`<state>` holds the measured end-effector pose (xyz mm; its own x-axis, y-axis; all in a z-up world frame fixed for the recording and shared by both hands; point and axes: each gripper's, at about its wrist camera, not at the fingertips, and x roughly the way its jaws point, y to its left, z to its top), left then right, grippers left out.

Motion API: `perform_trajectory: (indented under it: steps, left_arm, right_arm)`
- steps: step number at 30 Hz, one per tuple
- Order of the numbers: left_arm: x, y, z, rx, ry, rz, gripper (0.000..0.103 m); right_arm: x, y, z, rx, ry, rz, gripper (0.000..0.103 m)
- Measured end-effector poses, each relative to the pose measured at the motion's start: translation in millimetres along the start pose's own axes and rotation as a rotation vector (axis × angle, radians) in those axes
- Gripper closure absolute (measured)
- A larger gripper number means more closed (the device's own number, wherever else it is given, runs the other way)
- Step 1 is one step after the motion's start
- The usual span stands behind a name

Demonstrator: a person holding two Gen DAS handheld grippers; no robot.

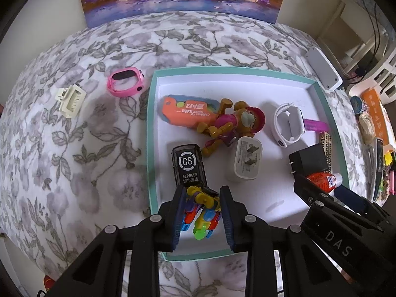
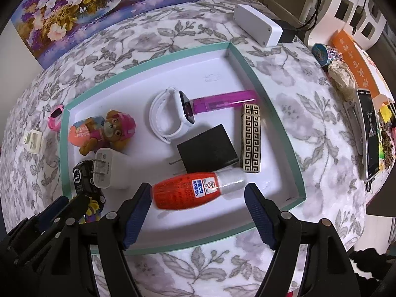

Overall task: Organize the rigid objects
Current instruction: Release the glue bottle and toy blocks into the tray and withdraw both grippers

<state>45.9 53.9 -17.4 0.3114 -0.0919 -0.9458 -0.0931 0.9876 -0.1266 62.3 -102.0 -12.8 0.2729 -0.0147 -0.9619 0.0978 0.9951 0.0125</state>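
While your right tool [image 2: 198, 209] is hanging spread around the orange bottle [image 2: 188, 193], its long axis is lying crosswise between the pads.

Left gripper [image 1: 201, 212]: my jaws stand close together, their blue pads pressed on both sides of what I hold between them.
Left pads [image 1: 179, 219]: ribbed, dark blue, tilted a little inward at the tips.
Right gripper [image 2: 198, 203]: my jaws are spread wide, with nothing gripped between them.
Right fingertips [image 2: 257, 206]: low, apart from each other.
Relation: my right gripper sits just beside my left, on its right.
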Motion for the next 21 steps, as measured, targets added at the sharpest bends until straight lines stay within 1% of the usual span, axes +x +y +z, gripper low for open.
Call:
perform_trajectory:
  steps: [1, 2, 5, 9, 12, 14, 21]
  left_arm:
    - [-1, 0, 0, -0.002, -0.002, 0.001, 0.066]
    - [-2, 0, 1, -0.004, -0.006, 0.003, 0.056]
    - [-5, 2, 1, -0.013, -0.020, 0.009, 0.042]
    - [-8, 7, 3, -0.036, -0.025, 0.000, 0.033]
    - [-10, 15, 5, -0.065, -0.031, 0.009, 0.023]
    - [-12, 22, 7, -0.086, -0.041, 0.022, 0.014]
    - [-17, 48, 12, -0.155, -0.062, 0.050, 0.002]
  right_arm:
    - [-1, 0, 0, 0.000, -0.004, -0.005, 0.023]
    - [-1, 0, 0, 0.003, -0.008, -0.011, 0.021]
    - [-2, -4, 1, 0.014, -0.013, -0.021, 0.018]
    - [-2, -4, 1, 0.021, -0.017, -0.012, 0.018]
    - [-4, -2, 1, 0.015, -0.026, -0.013, 0.018]
    - [-5, -2, 2, 0.016, -0.031, -0.009, 0.018]
    - [-10, -2, 4, 0.028, -0.056, 0.017, 0.017]
